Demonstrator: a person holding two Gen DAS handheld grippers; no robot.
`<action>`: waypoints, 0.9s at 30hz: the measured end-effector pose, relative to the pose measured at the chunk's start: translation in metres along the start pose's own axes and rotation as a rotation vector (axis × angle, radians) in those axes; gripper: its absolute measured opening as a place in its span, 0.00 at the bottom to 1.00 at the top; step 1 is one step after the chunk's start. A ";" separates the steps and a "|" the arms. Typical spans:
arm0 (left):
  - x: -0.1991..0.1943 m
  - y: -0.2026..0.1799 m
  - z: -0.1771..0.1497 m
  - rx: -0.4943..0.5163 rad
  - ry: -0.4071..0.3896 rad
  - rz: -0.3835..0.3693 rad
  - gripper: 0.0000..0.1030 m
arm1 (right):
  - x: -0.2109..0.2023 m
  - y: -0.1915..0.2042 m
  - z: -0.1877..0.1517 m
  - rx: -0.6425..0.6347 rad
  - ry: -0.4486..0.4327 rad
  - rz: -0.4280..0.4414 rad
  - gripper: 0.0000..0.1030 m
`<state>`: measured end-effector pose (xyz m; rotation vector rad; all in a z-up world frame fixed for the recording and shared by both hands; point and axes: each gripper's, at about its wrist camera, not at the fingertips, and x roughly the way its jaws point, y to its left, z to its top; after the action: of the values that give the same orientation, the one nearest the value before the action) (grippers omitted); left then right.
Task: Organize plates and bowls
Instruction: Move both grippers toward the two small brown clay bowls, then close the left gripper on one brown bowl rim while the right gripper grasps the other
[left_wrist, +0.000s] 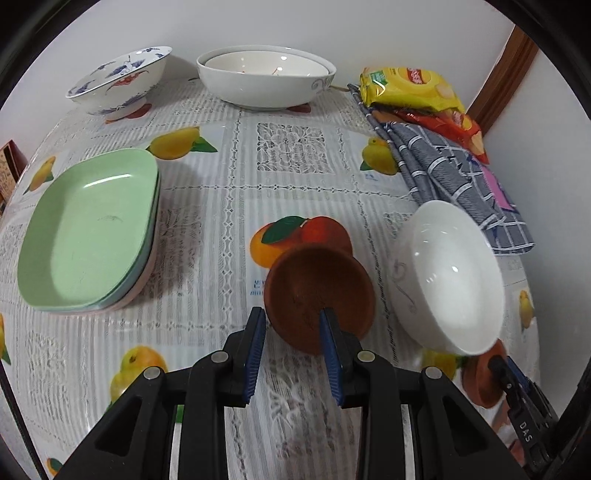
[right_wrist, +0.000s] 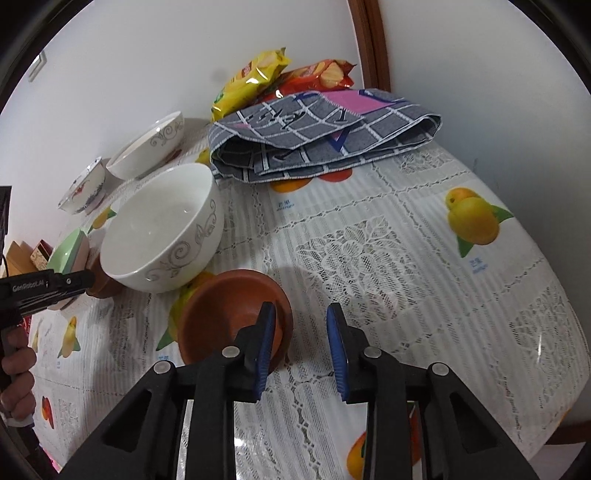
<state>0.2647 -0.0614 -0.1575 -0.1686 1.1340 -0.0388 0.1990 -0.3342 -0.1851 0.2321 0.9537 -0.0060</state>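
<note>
Gripping one brown clay bowl (left_wrist: 317, 291) by its rim, the left claw (left_wrist: 291, 332) tilted it, while the right claw (right_wrist: 301, 332), its fingers apart, straddled another bowl's (right_wrist: 229, 314) rim and should close squarely before lifting.
</note>
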 end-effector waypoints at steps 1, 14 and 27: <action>0.003 0.000 0.001 0.001 0.004 0.006 0.28 | 0.002 0.000 0.000 -0.001 0.004 -0.001 0.29; 0.027 -0.001 0.004 0.013 0.035 -0.009 0.28 | 0.011 0.007 0.000 -0.041 -0.022 -0.021 0.29; 0.029 0.000 0.005 0.023 0.016 -0.022 0.22 | 0.015 0.014 0.003 -0.041 -0.019 -0.007 0.15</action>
<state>0.2814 -0.0646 -0.1811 -0.1605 1.1469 -0.0725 0.2119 -0.3194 -0.1924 0.1911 0.9347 0.0051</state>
